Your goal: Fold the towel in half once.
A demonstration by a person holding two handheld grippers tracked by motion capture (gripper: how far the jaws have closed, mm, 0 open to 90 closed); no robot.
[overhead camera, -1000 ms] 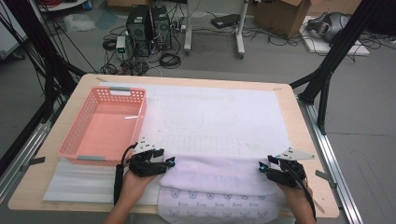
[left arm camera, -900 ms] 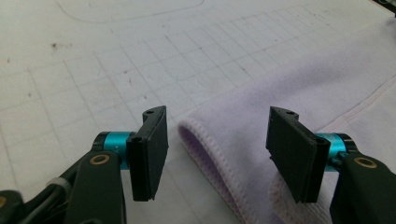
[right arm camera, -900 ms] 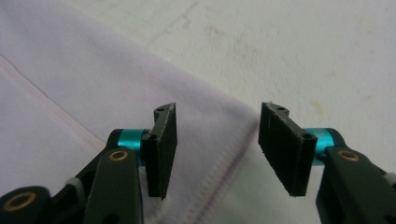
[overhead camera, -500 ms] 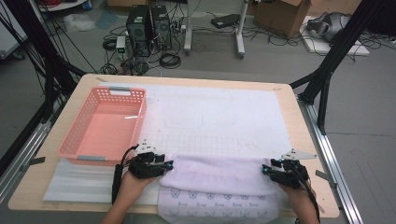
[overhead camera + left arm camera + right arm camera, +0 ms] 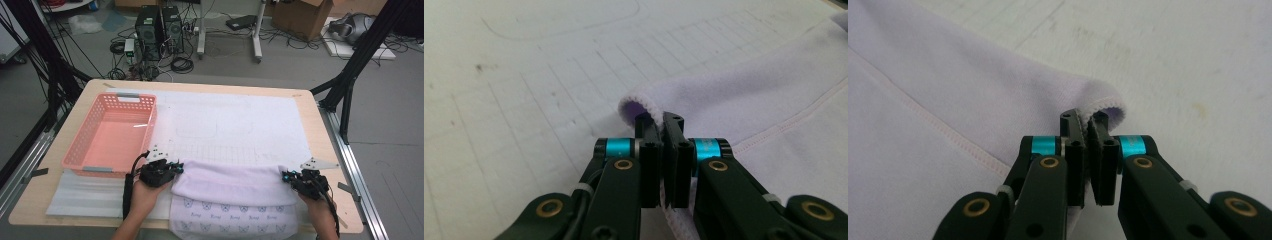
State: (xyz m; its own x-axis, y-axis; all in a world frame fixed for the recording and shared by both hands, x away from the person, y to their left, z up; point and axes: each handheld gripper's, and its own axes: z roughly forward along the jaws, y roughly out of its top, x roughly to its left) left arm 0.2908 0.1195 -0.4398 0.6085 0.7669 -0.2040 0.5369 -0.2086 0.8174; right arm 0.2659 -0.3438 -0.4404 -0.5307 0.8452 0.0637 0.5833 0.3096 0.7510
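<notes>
Near the bench's front edge, the left claw (image 5: pixel 176 168) and right claw (image 5: pixel 287 176) have just closed, each clamped on a corner of the pale lilac fleece cloth (image 5: pixel 230 180).

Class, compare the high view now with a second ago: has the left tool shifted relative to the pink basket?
No. The left tool sits just off the pink basket's near right corner as before; its jaws have just closed on the lilac cloth.

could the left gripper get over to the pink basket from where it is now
Probably yes: the left gripper sits just beside the pink basket with nothing between, but its jaws are shut on the lavender cloth, which would drag along.
</notes>
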